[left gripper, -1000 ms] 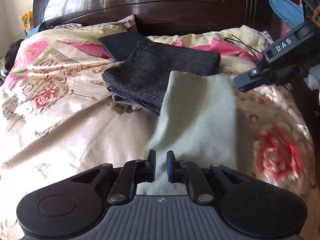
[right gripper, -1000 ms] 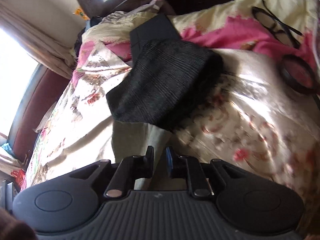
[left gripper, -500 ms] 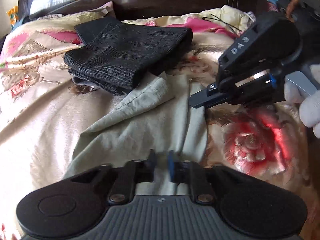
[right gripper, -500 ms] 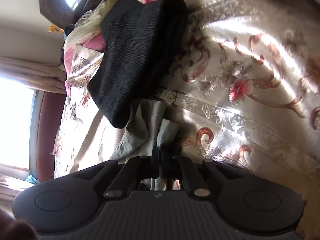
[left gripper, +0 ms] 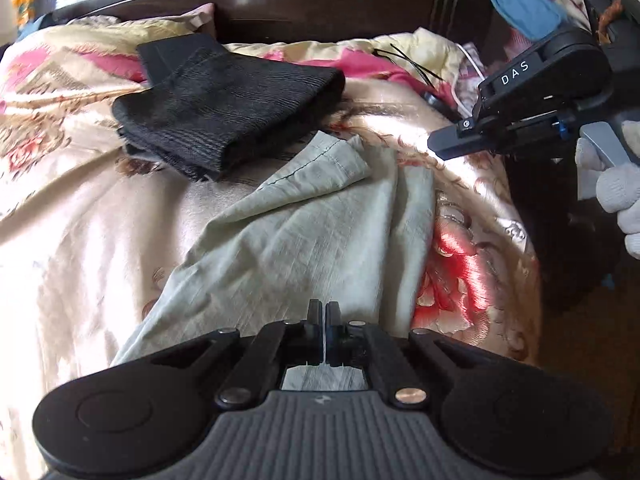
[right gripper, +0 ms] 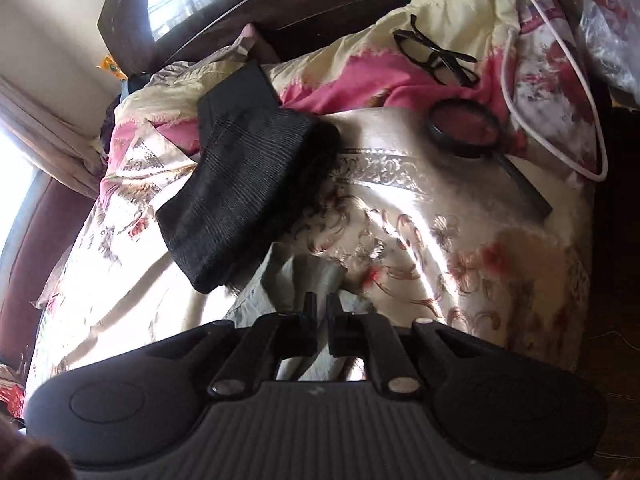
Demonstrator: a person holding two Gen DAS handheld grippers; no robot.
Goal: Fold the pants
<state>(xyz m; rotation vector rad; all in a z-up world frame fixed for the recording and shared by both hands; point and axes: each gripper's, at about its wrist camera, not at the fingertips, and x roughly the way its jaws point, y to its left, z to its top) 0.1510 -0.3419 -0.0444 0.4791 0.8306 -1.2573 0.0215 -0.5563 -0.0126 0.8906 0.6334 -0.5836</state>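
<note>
Pale green pants [left gripper: 320,232] lie rumpled on the floral bedspread, their far hem folded back near the black clothes. My left gripper [left gripper: 323,312] is shut on the near edge of the pants. My right gripper [left gripper: 440,146] hovers above the far right of the pants in the left wrist view. In the right wrist view the right gripper [right gripper: 321,308] has a narrow gap between its fingers and holds nothing, with the pants' bunched end [right gripper: 304,276] just beyond its tips.
A stack of folded black clothes [left gripper: 224,112] lies beyond the pants. Glasses [right gripper: 436,56], a magnifying glass [right gripper: 466,128] and a white cable [right gripper: 560,120] lie toward the dark headboard [left gripper: 320,4]. The bed's edge drops off at right [left gripper: 532,280].
The right gripper let go of the pants' end and lifted away, leaving the hem dropped on the bed. The left gripper's fingers closed tighter on the near edge.
</note>
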